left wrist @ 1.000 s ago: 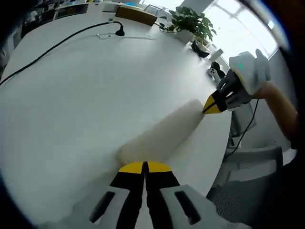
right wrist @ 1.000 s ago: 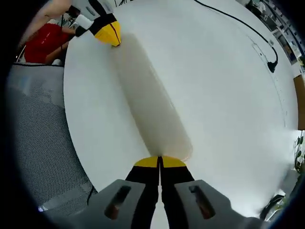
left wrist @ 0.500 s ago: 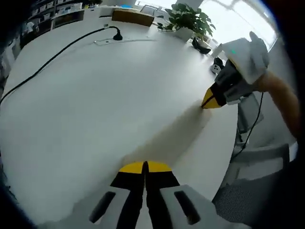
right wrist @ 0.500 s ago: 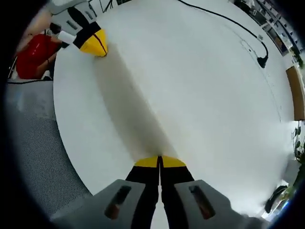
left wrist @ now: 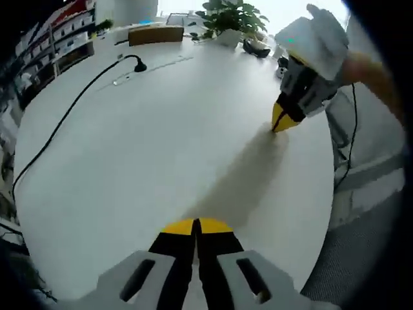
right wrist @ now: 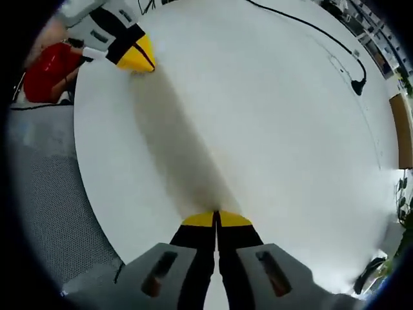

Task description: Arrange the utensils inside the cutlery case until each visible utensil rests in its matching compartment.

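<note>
The cutlery case [left wrist: 242, 184] reads now as only a faint pale, blurred band on the white surface [left wrist: 129, 148], stretched between the 2 grippers; 1 second ago it stood out as a clear cream-coloured long shape. The left gripper [left wrist: 196, 225] has its yellow-tipped jaws pressed together at the band's near end, perhaps pinching it, though the blur hides the contact. The right gripper [left wrist: 281, 121] sits at the far end, jaws likewise together. A black cable [left wrist: 71, 113] runs beyond, left of the left gripper.
</note>
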{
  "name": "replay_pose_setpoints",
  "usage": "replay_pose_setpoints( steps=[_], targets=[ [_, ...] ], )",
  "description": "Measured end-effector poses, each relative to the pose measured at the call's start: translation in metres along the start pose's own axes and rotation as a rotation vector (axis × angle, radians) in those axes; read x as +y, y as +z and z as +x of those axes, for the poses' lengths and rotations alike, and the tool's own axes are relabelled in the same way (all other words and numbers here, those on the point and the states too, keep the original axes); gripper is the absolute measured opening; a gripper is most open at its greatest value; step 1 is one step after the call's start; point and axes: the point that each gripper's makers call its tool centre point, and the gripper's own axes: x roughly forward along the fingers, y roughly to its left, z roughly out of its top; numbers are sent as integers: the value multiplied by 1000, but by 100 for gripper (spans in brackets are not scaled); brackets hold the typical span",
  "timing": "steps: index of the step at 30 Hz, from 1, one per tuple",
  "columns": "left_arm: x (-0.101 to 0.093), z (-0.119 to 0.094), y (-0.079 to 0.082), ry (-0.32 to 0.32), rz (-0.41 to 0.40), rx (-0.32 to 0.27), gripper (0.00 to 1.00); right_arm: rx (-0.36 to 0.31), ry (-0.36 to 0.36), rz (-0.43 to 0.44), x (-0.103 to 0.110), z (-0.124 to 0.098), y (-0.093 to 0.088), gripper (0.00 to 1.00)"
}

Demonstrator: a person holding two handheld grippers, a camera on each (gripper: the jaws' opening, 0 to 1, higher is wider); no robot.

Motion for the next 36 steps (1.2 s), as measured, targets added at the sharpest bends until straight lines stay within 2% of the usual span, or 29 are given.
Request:
replay_pose_setpoints(
  steps=[2,4,6,8,10,12,14,17,18,19,20,21,22,23,24,26,27,28,29,33,36],
  targets=[
    [-3,-6,6,-24,64,-88,3,-82,-11,-38,4,-1,6,16],
    [0,-10,3,-24,71,-104,20,-189,-42,-183,9,-1,20,38],
    [-2,-7,7,-38,210,-154,34,-160,-22,-230,18,8,13,55],
    [-2,0,0,-31,293,-105,47,-133,-6,-274,21,18,7,60],
    [-10,1,10,-69,251,-178,49,-146,-12,-361,21,23,8,65],
    [-15,5,5,-97,249,-142,60,-130,-4,-348,18,26,4,65],
    [-24,8,5,-130,292,-132,65,-134,11,-365,15,25,5,61],
    [-32,9,9,-152,279,-161,67,-125,26,-385,12,28,3,55],
    [-39,10,10,-192,244,-178,68,-118,35,-394,14,29,2,54],
    [-46,12,12,-234,215,-221,68,-113,41,-398,15,30,2,53],
    [-47,15,14,-230,190,-253,68,-109,59,-407,19,31,1,52],
    [-42,17,17,-194,221,-284,70,-108,66,-408,21,33,0,52],
    [-41,18,14,-182,239,-279,70,-99,58,-402,23,34,-3,52],
    [-38,21,11,-143,286,-278,67,-100,33,-448,19,32,1,50],
    [-36,22,10,-124,326,-275,64,-105,47,-420,22,31,3,48],
    [-31,23,6,-81,409,-236,52,-106,59,-411,24,32,3,40],
    [-26,22,4,-49,474,-203,46,-101,53,-438,25,33,3,40],
    [-25,22,3,-40,499,-194,43,-103,47,-420,24,34,2,40],
    [-32,26,4,-68,477,-206,43,-98,47,-421,25,36,3,40],
    [-32,22,1,-67,471,-218,43,-96,43,-414,27,34,2,40],
    [-37,18,-5,-61,453,-199,43,-91,44,-422,35,34,3,40]
  ],
)
